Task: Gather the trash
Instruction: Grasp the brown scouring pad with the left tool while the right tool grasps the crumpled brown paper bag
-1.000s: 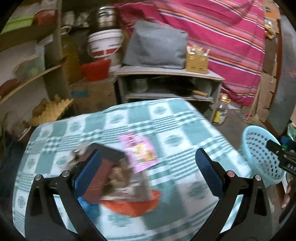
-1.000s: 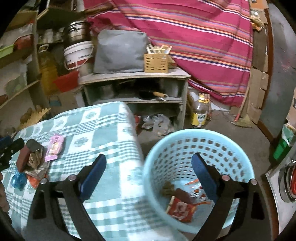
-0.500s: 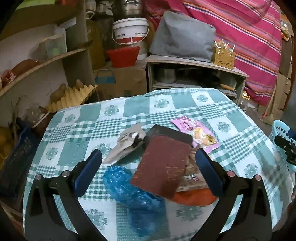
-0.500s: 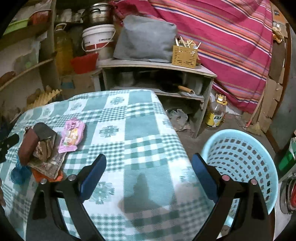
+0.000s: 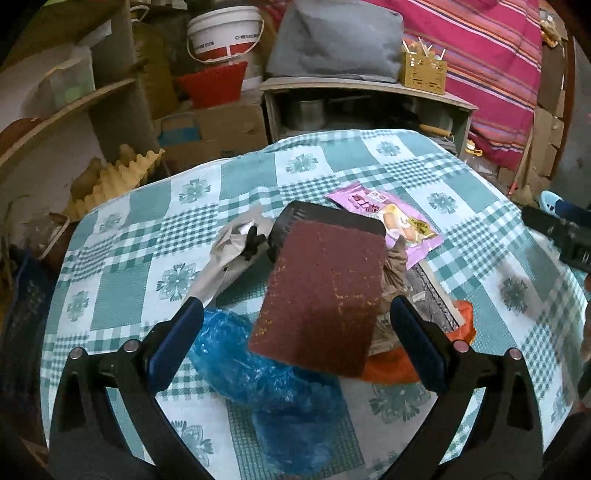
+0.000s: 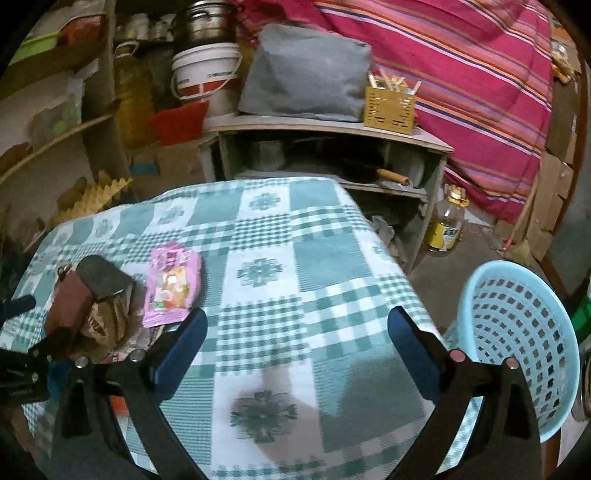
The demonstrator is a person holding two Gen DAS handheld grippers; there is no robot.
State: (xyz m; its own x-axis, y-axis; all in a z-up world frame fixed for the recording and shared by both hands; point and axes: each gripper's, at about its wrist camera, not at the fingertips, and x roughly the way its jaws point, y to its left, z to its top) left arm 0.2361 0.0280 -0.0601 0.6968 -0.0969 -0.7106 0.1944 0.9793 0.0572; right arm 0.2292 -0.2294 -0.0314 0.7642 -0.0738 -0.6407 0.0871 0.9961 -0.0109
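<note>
Cluttered shelves [image 6: 55, 133], striped red cloth [image 6: 461, 74]

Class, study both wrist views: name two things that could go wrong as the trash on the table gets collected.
1. The brown pad leans on a loose heap over the blue bag, so the open left gripper may grab several pieces or topple the pile.
2. The basket stands off the table's edge, so carried trash could drop short.

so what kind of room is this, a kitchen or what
Probably a home kitchen or storeroom: a pot and bucket on cluttered shelves, a pan in the low cabinet, and an oil bottle on the floor.
</note>
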